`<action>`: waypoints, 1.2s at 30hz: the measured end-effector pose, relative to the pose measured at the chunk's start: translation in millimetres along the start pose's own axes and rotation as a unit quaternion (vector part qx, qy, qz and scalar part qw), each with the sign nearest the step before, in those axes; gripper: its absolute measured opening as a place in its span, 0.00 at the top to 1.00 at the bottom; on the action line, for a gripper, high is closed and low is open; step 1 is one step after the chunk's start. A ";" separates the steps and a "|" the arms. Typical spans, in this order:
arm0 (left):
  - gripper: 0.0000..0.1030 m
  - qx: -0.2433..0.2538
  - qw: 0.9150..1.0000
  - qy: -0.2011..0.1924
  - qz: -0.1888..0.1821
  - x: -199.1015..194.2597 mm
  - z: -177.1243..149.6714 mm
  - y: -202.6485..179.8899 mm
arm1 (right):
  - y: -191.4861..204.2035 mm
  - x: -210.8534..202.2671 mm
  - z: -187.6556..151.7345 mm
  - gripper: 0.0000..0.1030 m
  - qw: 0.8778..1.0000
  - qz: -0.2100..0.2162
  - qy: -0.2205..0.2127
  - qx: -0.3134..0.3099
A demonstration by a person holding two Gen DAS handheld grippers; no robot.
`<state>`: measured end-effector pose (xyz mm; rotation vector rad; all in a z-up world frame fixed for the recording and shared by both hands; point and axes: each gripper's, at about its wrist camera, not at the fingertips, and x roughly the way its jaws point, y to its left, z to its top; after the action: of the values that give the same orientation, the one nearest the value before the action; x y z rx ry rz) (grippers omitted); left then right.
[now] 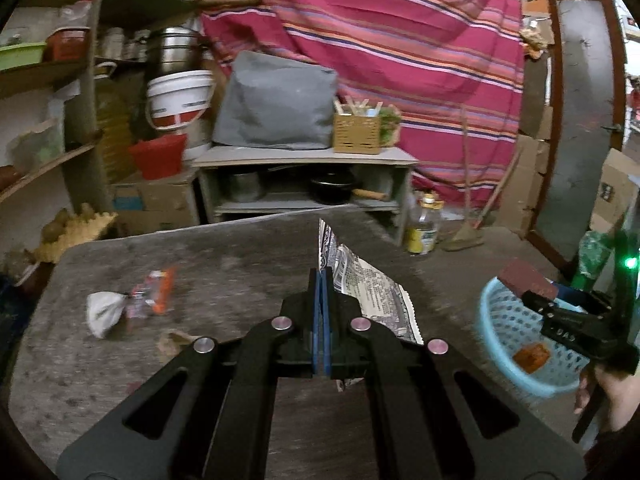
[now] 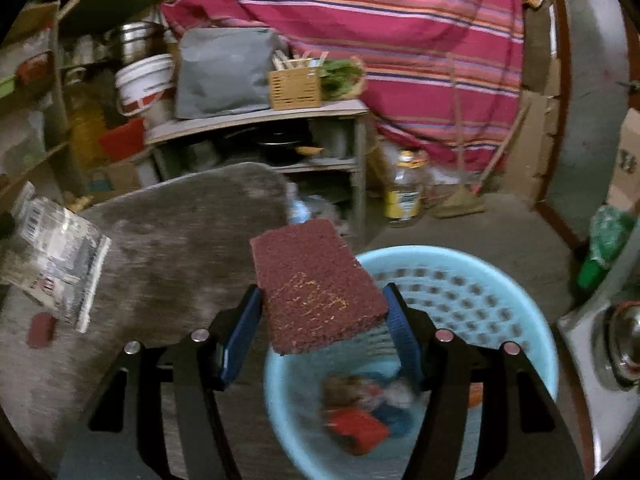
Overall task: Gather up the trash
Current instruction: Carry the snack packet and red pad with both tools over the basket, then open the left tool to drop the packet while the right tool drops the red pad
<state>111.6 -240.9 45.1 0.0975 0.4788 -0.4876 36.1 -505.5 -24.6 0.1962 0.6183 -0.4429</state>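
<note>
L gripper [image 1: 323, 280] fingers pressed together on a printed paper wrapper [image 1: 372, 296], held above table [image 1: 224, 248] centre. R gripper [image 2: 322, 308] clamped on maroon scrub pad [image 2: 316, 284], above far-left rim of blue basket [image 2: 452, 256] w/ trash inside, right of table.

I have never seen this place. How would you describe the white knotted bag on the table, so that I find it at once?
Start from the grey table in front of the striped red curtain. On the table's left side lies the small white bag, knotted at one end and touching an orange-and-clear wrapper. It is the only plain white, bulging item; the printed wrapper held in the left tool is flat.
</note>
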 end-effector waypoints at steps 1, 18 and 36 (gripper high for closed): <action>1.00 0.001 1.000 -0.001 -0.006 1.2 0.4 -6.2 | -10.0 0.2 -0.1 0.40 1.000 -0.009 0.001 0.005; 1.00 0.044 0.990 0.013 -0.133 39.4 -11.6 -145.2 | -99.4 -2.7 -13.1 0.40 0.996 -0.060 0.012 0.067; 0.17 0.026 0.996 0.016 -0.079 54.6 -23.6 -123.2 | -93.4 9.6 -14.2 0.40 0.995 -0.054 0.027 0.079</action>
<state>85.9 -368.0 1.6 0.1180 0.5072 -0.6542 -6.9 -587.5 -46.1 0.3274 0.6491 -0.5943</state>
